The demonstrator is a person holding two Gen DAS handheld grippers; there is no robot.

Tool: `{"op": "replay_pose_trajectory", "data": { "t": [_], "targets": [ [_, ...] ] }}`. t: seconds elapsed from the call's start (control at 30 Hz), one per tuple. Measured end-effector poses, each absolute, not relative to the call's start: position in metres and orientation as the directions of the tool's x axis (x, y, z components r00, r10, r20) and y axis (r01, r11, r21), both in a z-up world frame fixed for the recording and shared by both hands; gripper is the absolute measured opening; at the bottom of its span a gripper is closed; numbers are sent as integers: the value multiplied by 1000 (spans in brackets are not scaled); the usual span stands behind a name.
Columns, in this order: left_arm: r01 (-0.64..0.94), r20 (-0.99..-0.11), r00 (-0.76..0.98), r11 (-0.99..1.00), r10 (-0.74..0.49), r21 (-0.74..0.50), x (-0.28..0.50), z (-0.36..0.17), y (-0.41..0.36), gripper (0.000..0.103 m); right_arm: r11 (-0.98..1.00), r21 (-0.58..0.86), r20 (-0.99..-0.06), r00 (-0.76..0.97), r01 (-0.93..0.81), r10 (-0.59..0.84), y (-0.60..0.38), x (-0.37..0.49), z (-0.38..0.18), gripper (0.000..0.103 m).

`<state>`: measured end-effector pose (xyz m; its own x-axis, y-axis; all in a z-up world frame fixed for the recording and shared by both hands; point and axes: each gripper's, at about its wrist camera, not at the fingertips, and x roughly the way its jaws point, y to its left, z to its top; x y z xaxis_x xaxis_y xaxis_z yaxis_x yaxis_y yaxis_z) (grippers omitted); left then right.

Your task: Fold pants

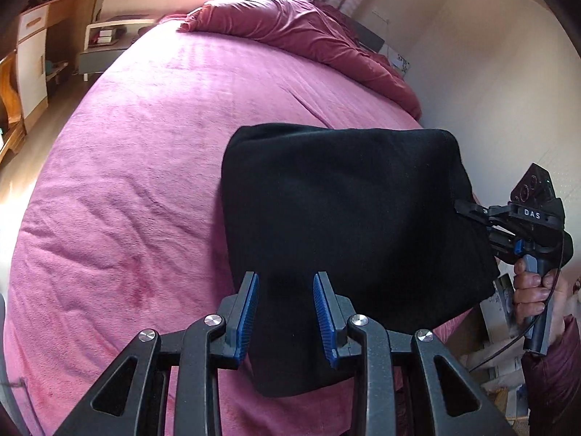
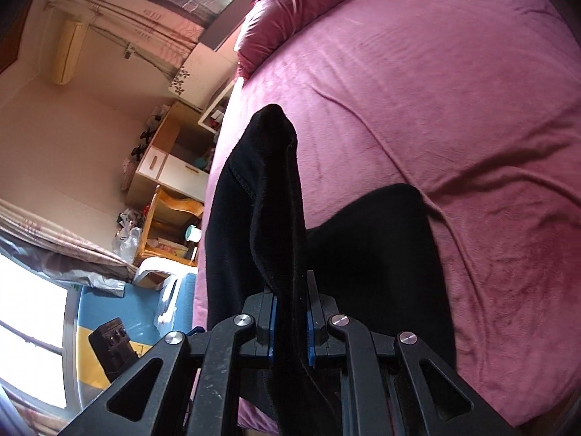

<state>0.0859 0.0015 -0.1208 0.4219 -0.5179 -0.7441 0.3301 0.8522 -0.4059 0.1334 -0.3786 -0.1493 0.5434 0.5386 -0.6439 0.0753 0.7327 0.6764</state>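
the bed fills both views, its pink blanket serving as the folding surface. black pants, folded over, hang above it at 4 o'clock, held up for laying down. the right tool is clamped on their edge; the left tool straddles cloth, pads apart.

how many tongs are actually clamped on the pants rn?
1. The right tongs pinch the black pants at an edge; the left tongs straddle the fabric with pads apart.
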Motion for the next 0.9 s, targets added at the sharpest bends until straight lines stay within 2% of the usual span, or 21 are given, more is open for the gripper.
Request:
{"op": "replay_pose_trajectory", "data": {
  "t": [0.23, 0.5, 0.63, 0.77, 0.9],
  "targets": [
    [394, -786, 352, 842, -508, -368, 74, -137, -29, 32, 759, 626, -719, 508, 177, 475, -398, 139, -191, 12],
    [388, -813, 401, 882, -423, -267, 61, -132, -46, 32, 823, 542, -767, 500, 169, 402, -390, 149, -200, 12],
    [377, -816, 426, 896, -392, -233, 56, -132, -50, 32, 795, 577, -745, 521, 189, 417, -399, 143, -198, 18],
    [369, -815, 438, 903, -379, -222, 55, -129, -44, 33, 811, 548, -754, 539, 203, 375, -404, 129, -185, 24],
    [361, -813, 444, 906, -376, -222, 54, -127, -43, 33, 809, 549, -741, 570, 208, 356, -409, 110, -168, 24]
  ]
}}
